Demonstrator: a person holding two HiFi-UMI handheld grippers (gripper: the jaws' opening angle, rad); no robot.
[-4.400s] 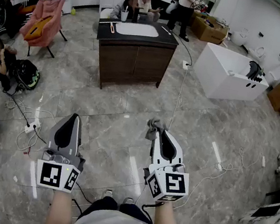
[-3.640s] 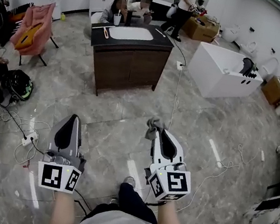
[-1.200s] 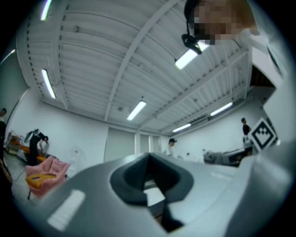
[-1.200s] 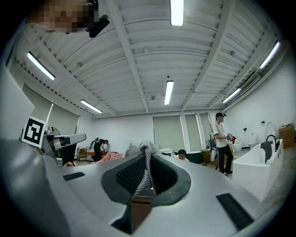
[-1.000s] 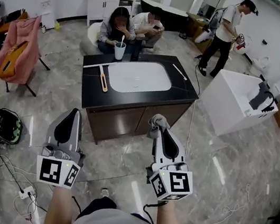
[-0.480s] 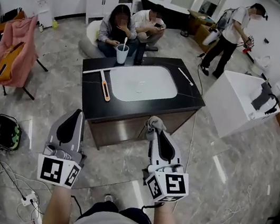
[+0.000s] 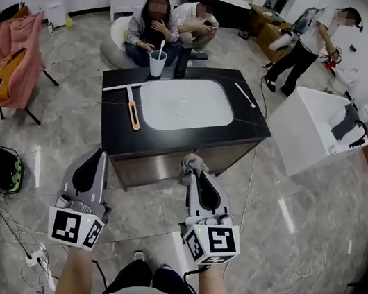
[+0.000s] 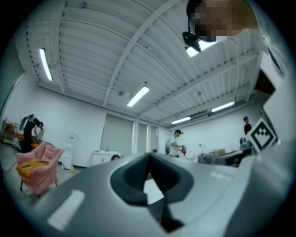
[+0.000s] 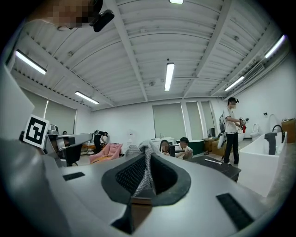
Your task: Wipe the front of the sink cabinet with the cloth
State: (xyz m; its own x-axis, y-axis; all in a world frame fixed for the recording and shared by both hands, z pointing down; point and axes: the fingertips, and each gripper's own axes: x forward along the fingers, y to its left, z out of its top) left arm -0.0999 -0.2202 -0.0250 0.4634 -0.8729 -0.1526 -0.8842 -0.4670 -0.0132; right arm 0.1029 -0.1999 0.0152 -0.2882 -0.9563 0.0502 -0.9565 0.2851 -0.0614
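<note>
here the right claw (image 7: 191, 173) extends forward pinching the cloth (image 7: 191, 161); left claw (image 7: 101, 154) closed, empty.

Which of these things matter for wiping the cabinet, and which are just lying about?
For the job: grey cloth, pinched in the right gripper; dark wooden sink cabinet front.

Lying about: clear plastic cup; orange-handled tool; white bathtub; pink garment on a chair.

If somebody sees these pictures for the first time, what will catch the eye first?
First the dark sink cabinet with its white basin, standing alone in the middle of the floor, just ahead of the person. Next, the grey cloth pinched in the right tongs, near the cabinet's front; the left tongs are shut and empty.
</note>
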